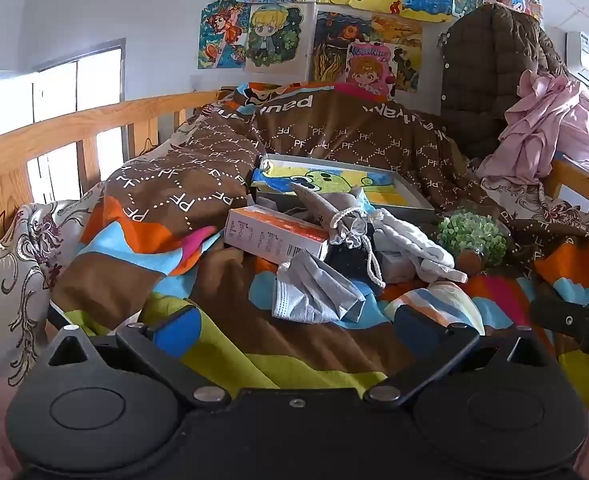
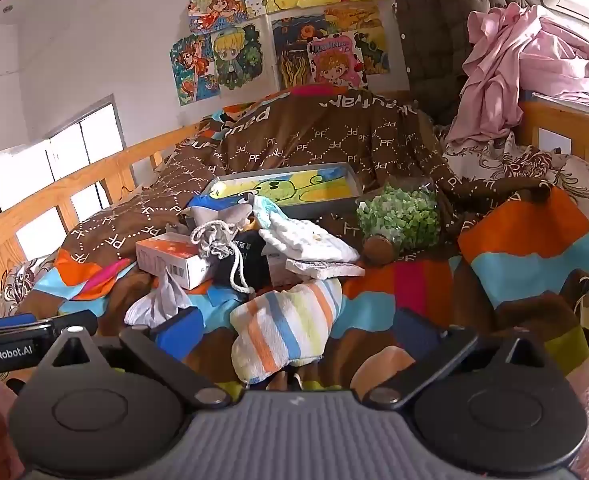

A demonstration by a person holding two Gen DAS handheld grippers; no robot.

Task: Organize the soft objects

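Note:
A heap of small things lies on the patterned quilt. In the left wrist view my left gripper stands open just short of a crumpled grey face mask. Behind the mask are a grey drawstring pouch, a white knitted cloth and a striped towel. In the right wrist view my right gripper is open, and the striped towel lies on the quilt between its fingers, clear of both pads. The pouch, the white cloth and the mask sit beyond.
An orange and white box, a framed cartoon picture and a green plant ball lie among the soft things. Wooden bed rails run along the left. A brown coat and pink cloth hang at the back right.

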